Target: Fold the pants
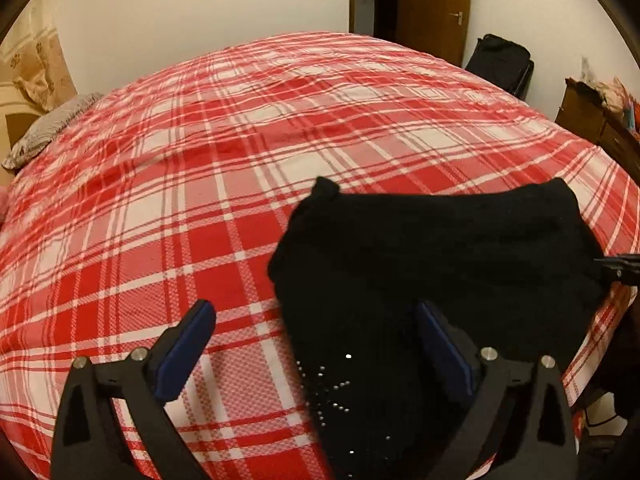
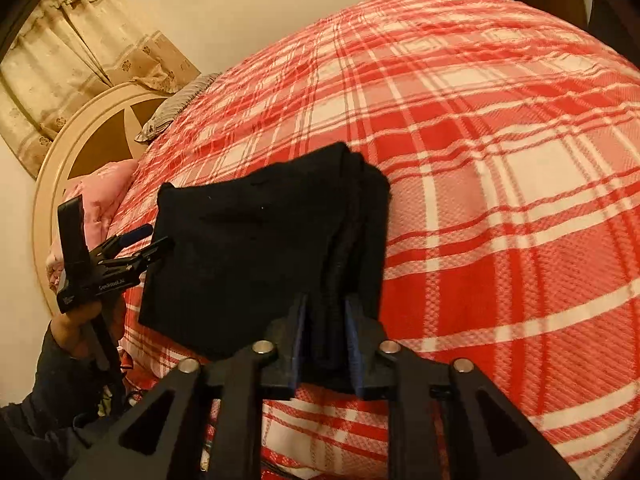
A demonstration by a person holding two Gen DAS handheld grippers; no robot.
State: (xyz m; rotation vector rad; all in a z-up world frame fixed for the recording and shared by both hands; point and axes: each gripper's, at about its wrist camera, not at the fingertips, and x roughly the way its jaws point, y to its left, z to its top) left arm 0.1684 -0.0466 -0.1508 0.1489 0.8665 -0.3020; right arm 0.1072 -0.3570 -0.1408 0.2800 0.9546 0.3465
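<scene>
Nearest my right wrist camera, the right gripper [image 2: 326, 336] has its blue pads closed on the thick stacked edge of the black pants [image 2: 264, 240], which lie folded into a compact bundle near the close edge of the red plaid bed [image 2: 500, 168]. Off to the left of that view, a person's hand [image 2: 80, 320] holds the left gripper [image 1: 312, 344], whose jaws stand wide apart and grip nothing; from its own camera one pad floats over the bedspread and the other over the dark cloth with small studs. A grey pillow [image 1: 48, 132] sits far left by the headboard. I judge the fold nearly done. To finish well, I would keep the layers pinched evenly, lay the edge down flat, then use my open left gripper to steady the bundle's left side so the layers do not slide apart.
</scene>
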